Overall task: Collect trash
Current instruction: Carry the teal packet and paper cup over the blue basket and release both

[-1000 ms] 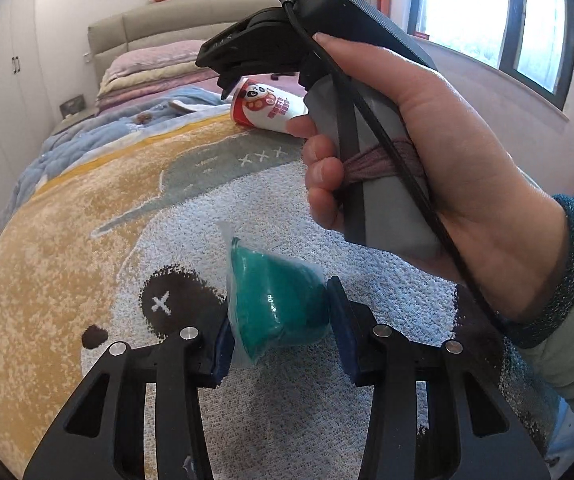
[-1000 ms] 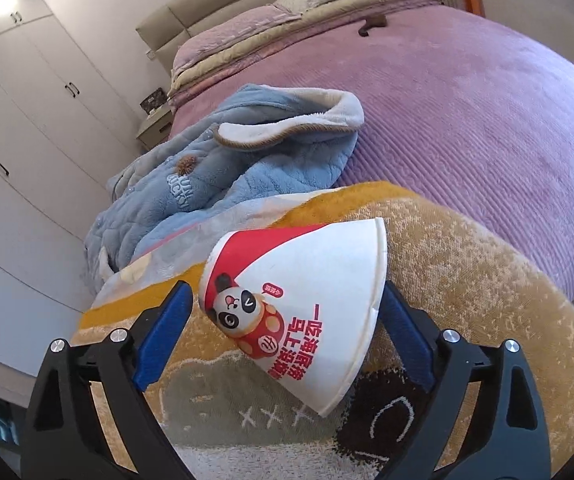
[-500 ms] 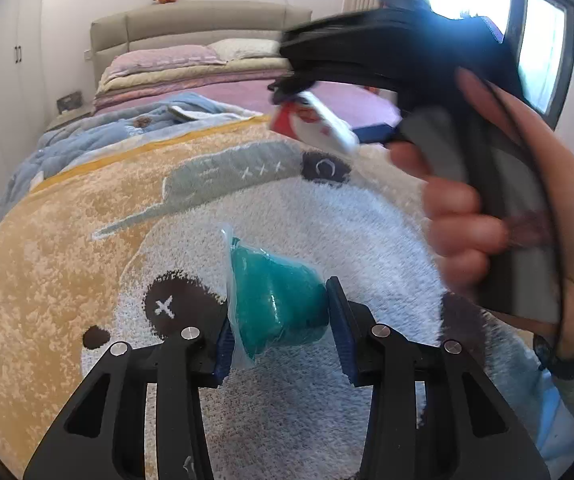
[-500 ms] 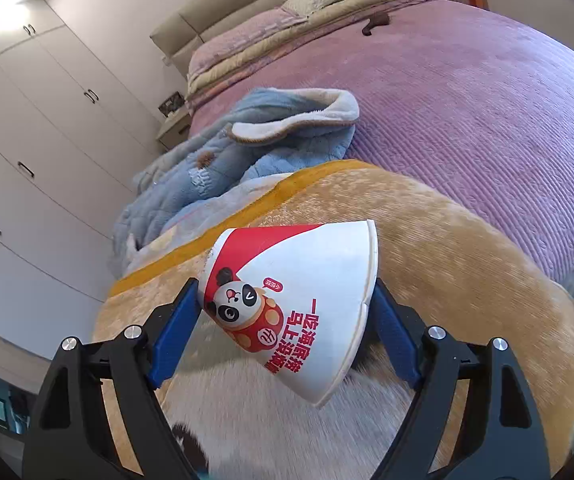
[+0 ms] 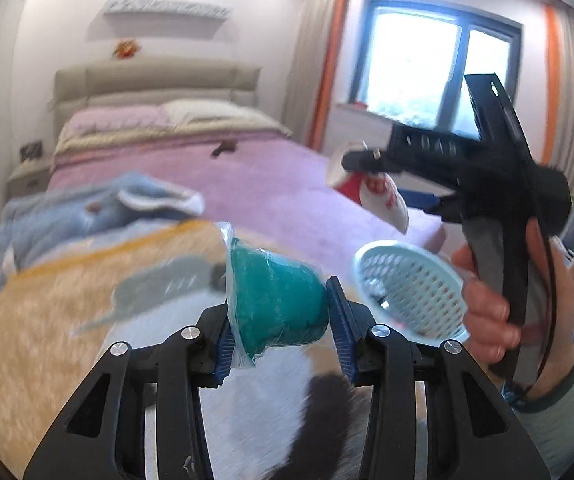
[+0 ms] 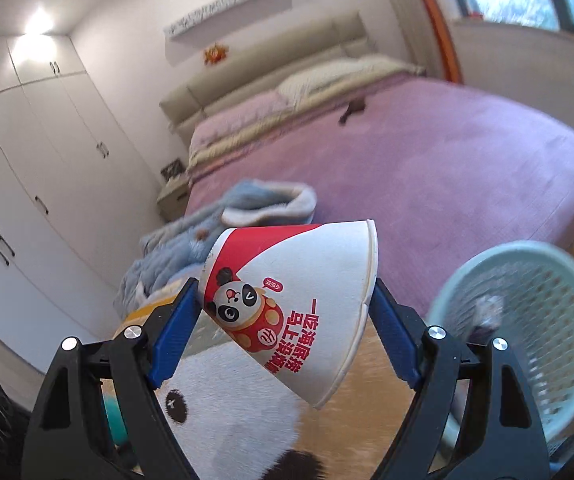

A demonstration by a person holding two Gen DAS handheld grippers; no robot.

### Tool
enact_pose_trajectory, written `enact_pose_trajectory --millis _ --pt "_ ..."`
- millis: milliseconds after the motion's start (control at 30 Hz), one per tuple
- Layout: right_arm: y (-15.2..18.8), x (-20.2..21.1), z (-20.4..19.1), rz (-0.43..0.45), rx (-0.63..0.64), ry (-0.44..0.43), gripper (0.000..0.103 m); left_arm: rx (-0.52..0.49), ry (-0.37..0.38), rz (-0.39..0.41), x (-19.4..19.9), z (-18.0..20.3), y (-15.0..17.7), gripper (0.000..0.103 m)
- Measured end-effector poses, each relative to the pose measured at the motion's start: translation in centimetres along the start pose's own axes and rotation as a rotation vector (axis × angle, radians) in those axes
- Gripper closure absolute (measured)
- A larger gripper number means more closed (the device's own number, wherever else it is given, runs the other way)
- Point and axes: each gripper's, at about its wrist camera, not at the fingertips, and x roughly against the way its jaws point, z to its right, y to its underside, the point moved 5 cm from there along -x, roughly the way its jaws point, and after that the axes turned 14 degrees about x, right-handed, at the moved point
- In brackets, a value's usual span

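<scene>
Below, a panda-print rug (image 5: 47, 320) lay beside a bed (image 6: 447, 168) with a blue robe (image 5: 87, 216). Only the right wrist view showed white wardrobes (image 6: 27, 184). Left gripper (image 5: 279, 312) clamped a green wrapped lump (image 5: 277, 308); right gripper (image 6: 287, 316) clamped a paper cup (image 6: 307, 292) beside the mesh basket (image 6: 543, 320).

The basket (image 6: 527, 332) mouth lies unblocked just right of the cup-laden right gripper (image 6: 287, 320).

Below my jaws lay the bed (image 6: 467, 168), pink cover; on it a blue jacket (image 6: 223, 236), pillows (image 5: 215, 114) at the headboard, and a yellow-white panda blanket (image 5: 47, 320).
</scene>
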Motion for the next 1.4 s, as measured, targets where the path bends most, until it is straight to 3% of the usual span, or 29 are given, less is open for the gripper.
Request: enact_pose_trajectory --millis 200,467,700,800,900,967,1033,1233,1400 --pt "-0.5 6.5 5.5 0.105 -0.009 0.144 0.024 -0.096 0.085 0.000 -1.7 7.5 -2.0 0.064" --pt "1.6 9.1 14.1 0.077 -0.125 0.246 0.024 -0.137 0.156 -0.100 -8.0 15.1 -1.7 0.064" --pt "4.9 7.5 20.8 -0.013 -0.247 0.313 0.022 -0.150 0.132 -0.211 -14.4 17.1 0.7 0.064" --pt "6.1 6.7 22.4 -0.040 -0.300 0.295 0.021 -0.138 0.112 -0.254 -16.5 17.0 1.8 0.063" --pt "7.1 6.3 23.9 -0.068 -0.346 0.287 0.021 -0.098 0.095 -0.288 -17.8 16.4 2.4 0.056" --pt "7.6 6.0 24.4 -0.077 -0.368 0.266 0.021 -0.077 0.084 -0.285 -18.0 16.1 2.5 0.039" --pt "8.1 6.0 24.8 -0.085 -0.381 0.259 0.020 -0.074 0.078 -0.270 -17.7 16.0 2.5 0.033" --pt "8.6 7.1 23.9 -0.068 -0.372 0.260 0.016 -0.071 0.087 -0.233 -15.0 15.8 2.2 0.027" --pt "8.5 8.8 21.4 -0.041 -0.325 0.244 0.016 -0.066 0.099 -0.161 -10.4 15.2 1.7 0.023"
